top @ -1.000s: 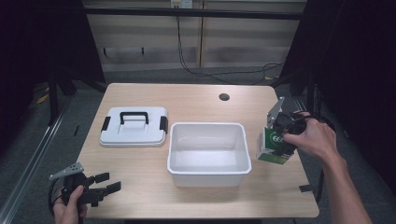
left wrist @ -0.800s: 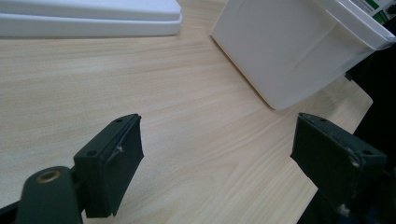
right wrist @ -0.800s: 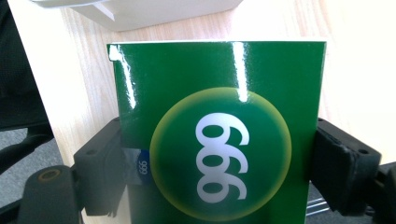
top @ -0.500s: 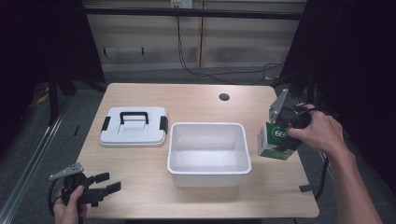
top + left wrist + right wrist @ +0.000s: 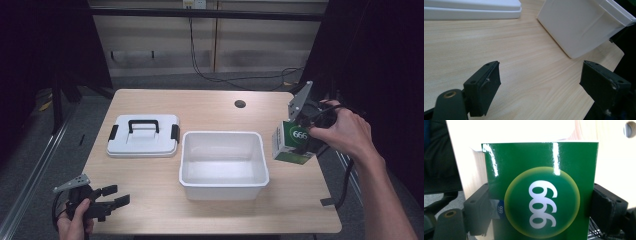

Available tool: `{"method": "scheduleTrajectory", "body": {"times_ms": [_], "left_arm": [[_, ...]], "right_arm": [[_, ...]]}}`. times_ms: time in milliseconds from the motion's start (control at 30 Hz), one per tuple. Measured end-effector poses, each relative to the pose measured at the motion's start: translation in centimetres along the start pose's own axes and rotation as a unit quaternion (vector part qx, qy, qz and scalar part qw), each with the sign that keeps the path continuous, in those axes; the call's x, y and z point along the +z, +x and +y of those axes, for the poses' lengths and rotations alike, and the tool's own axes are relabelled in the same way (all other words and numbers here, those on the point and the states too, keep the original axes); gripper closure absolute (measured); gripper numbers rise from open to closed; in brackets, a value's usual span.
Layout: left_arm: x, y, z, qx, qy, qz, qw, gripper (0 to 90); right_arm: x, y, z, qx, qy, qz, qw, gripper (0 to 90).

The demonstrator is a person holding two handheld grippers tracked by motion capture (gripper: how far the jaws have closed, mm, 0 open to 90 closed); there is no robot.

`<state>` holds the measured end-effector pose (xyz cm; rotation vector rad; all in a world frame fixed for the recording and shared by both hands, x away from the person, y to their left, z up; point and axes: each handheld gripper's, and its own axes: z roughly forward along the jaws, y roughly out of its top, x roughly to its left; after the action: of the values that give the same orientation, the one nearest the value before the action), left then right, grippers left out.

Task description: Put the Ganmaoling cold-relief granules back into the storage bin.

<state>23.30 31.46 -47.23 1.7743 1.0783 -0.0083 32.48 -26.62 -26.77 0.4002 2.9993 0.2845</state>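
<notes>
- Left gripper (image 5: 107, 202): it rests at the near left corner of the table (image 5: 210, 105), gripped by the person's left hand (image 5: 75, 220), jaws spread wide with nothing between them. Its own view shows bare wood between the two black pads, with the bin's wall beyond.
- White lid (image 5: 143, 135): lies flat on the table, left of the bin and just beside it, handle up (so the bin is already uncovered).
- White bin (image 5: 223, 185): sits open at the middle of the table, and nothing shows inside it.
- Green carton (image 5: 292, 142): marked 666, it is clamped between the jaws of the right gripper (image 5: 305, 132) and held above the table's right edge, just right of the bin's rim. The right gripper view shows the pads pressing both sides.
- Progress, as I judge it: the pick-up is done; carrying the carton left over the bin, lowering and releasing it remain.
- Right hand (image 5: 345, 132): the forearm comes in from the near right, the hand wrapped around the gripper and pointing it left toward the bin.
</notes>
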Motion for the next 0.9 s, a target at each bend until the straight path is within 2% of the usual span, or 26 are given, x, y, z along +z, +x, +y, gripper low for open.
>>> {"method": "scheduleTrajectory", "body": {"times_ms": [200,400,500,700,800,900], "left_arm": [[0.0,0.0,0.0,0.000,0.000,0.000,1.0000,16.2],[0.0,0.0,0.0,-0.002,0.000,0.000,1.0000,16.2],[0.0,0.0,0.0,-0.002,0.000,-0.001,1.0000,16.2],[0.0,0.0,0.0,-0.002,0.000,-0.001,1.0000,16.1],[-0.1,0.0,0.0,0.000,0.001,-0.002,1.0000,16.2],[-0.1,0.0,0.0,-0.001,0.001,-0.003,1.0000,16.2]], "right_arm": [[-0.2,-0.1,2.0,-0.023,0.003,0.002,0.9997,16.0],[-0.2,-0.2,3.6,-0.023,-0.002,0.008,0.9997,16.0],[-0.1,-0.3,4.5,-0.034,-0.003,0.011,0.9993,16.0],[-0.2,-0.2,6.4,-0.042,-0.007,0.015,0.9990,16.0],[0.4,-0.2,7.4,-0.048,-0.012,0.019,0.9986,16.0],[0.7,-0.1,8.1,-0.047,-0.003,0.024,0.9986,16.0]]}}
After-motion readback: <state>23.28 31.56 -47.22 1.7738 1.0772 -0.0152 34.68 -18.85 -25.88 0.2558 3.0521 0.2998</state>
